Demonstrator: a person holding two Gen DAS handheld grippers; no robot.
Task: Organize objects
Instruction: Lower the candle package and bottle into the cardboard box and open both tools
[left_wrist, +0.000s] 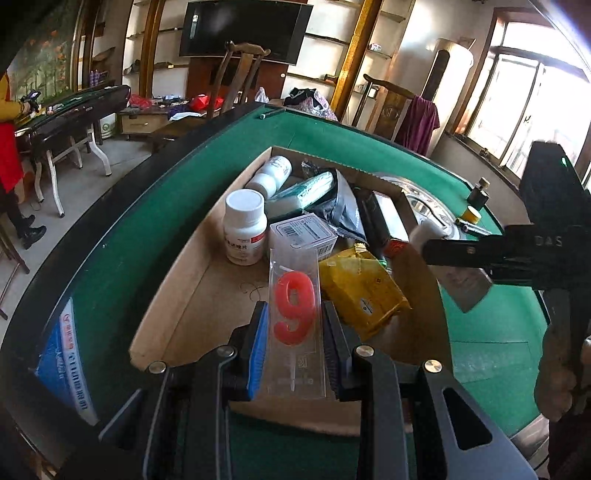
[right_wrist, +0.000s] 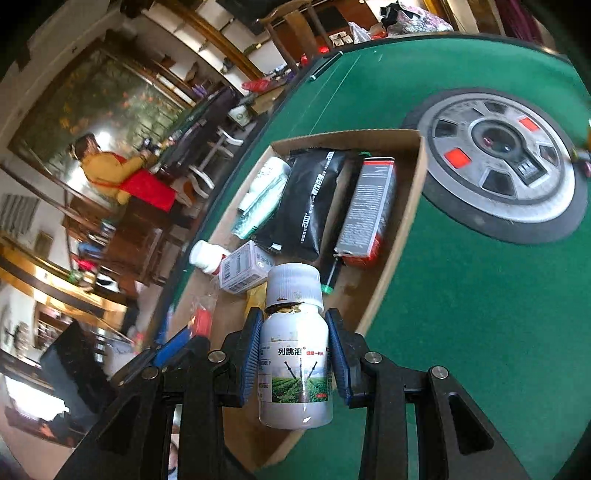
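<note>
My left gripper (left_wrist: 294, 328) is shut on a clear packet holding a red number-9 candle (left_wrist: 294, 308), held over the near end of an open cardboard box (left_wrist: 173, 295). The box holds a white pill bottle (left_wrist: 245, 227), a small white carton (left_wrist: 303, 232), a yellow packet (left_wrist: 364, 293), a black pouch (right_wrist: 310, 199) and a red-and-grey carton (right_wrist: 369, 206). My right gripper (right_wrist: 294, 354) is shut on a white bottle with a green field label (right_wrist: 294, 354), held above the box's near right edge. The right gripper also shows at the right of the left wrist view (left_wrist: 491, 254).
The box sits on a green felt table (right_wrist: 461, 295) with a round grey centre panel (right_wrist: 498, 158). Small bottles and a yellow tin (left_wrist: 472, 214) stand at the table's far right. A blue-and-white packet (left_wrist: 66, 354) lies at the left edge. A person in yellow stands at another table (right_wrist: 107, 170).
</note>
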